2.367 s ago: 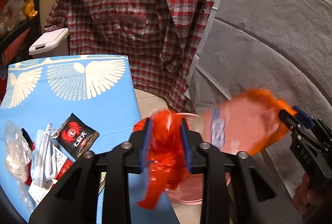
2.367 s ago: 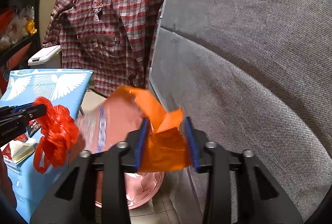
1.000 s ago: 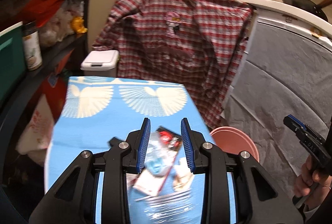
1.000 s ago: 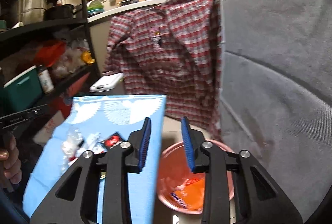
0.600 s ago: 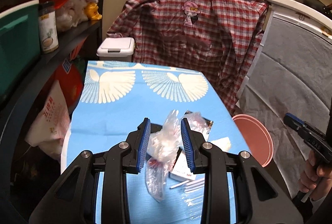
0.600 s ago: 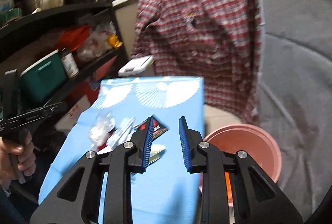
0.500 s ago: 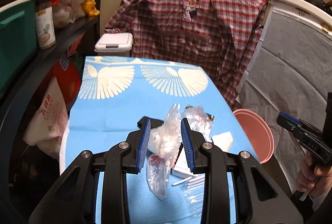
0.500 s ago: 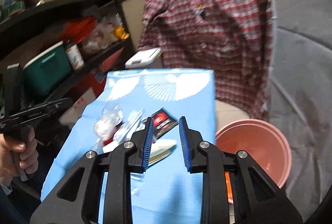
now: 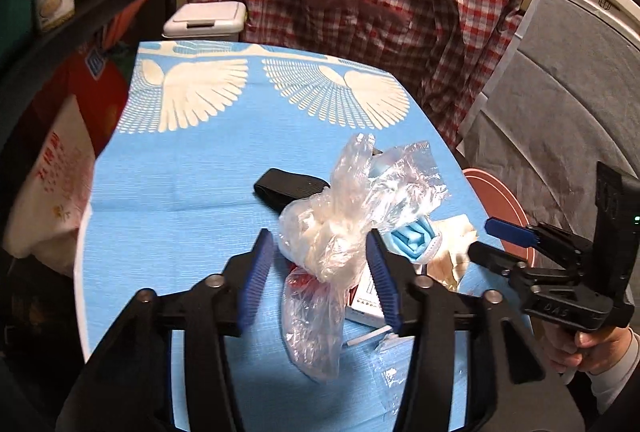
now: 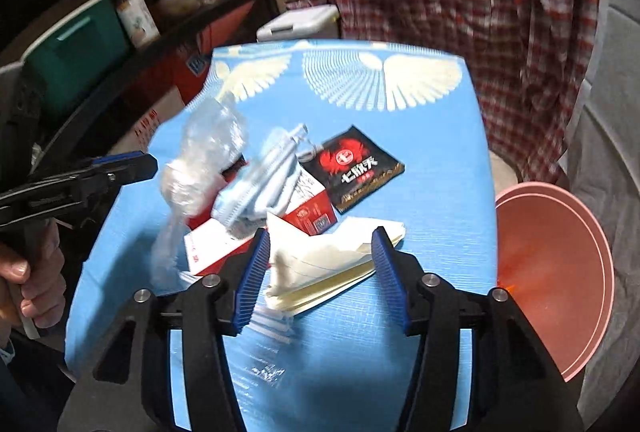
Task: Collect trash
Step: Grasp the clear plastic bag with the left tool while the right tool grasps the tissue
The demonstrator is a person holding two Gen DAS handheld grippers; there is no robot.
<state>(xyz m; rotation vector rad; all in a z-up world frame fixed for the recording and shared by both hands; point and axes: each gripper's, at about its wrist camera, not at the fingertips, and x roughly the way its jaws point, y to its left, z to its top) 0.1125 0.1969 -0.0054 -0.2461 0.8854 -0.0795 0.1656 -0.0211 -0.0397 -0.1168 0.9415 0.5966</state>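
Both my grippers have dropped to the table point(image 9: 168, 191), jaws just widening: left gripper point(image 9: 320, 272) open around the clear bag point(image 9: 340, 224), right gripper point(image 10: 320, 272) open around crumpled paper point(image 10: 320, 256). Pink bin point(image 10: 560, 252) beside the table shows an orange scrap inside.

The left claw point(image 9: 320, 272) is black plastic with two long fingers, blue ribbed pads point(image 9: 256, 278) and round silver screws. The right claw point(image 10: 318, 274) looks the same. The right hand point(image 9: 600, 348) wears a white cuff under a dark sleeve.
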